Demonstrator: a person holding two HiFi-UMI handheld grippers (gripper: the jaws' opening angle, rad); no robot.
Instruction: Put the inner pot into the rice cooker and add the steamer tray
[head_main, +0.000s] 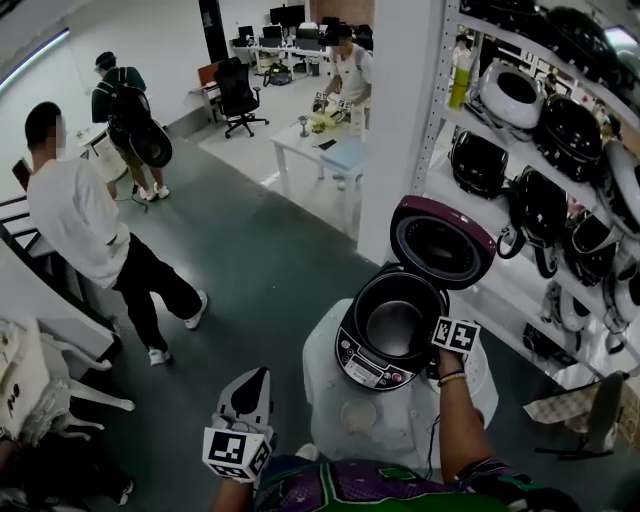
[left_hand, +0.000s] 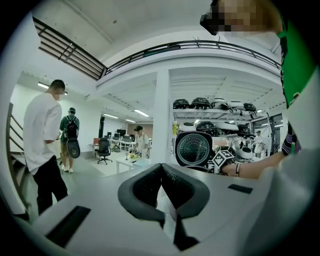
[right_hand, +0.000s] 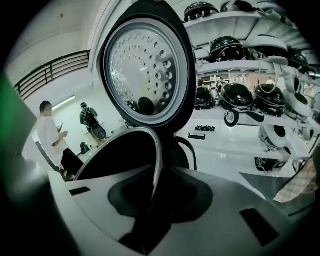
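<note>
Right hand-held gripper (right_hand: 155, 192) angled down, straddling inner pot (right_hand: 156, 149) rim (loosely).

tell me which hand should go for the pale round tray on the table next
Left, probably: the left tongs are shut and empty, near the pale round tray. The right tongs have the inner pot rim between them.

Black rice cooker (head_main: 370, 366), maroon lid (head_main: 443, 242) (silver inner pot (head_main: 396, 326))
</note>
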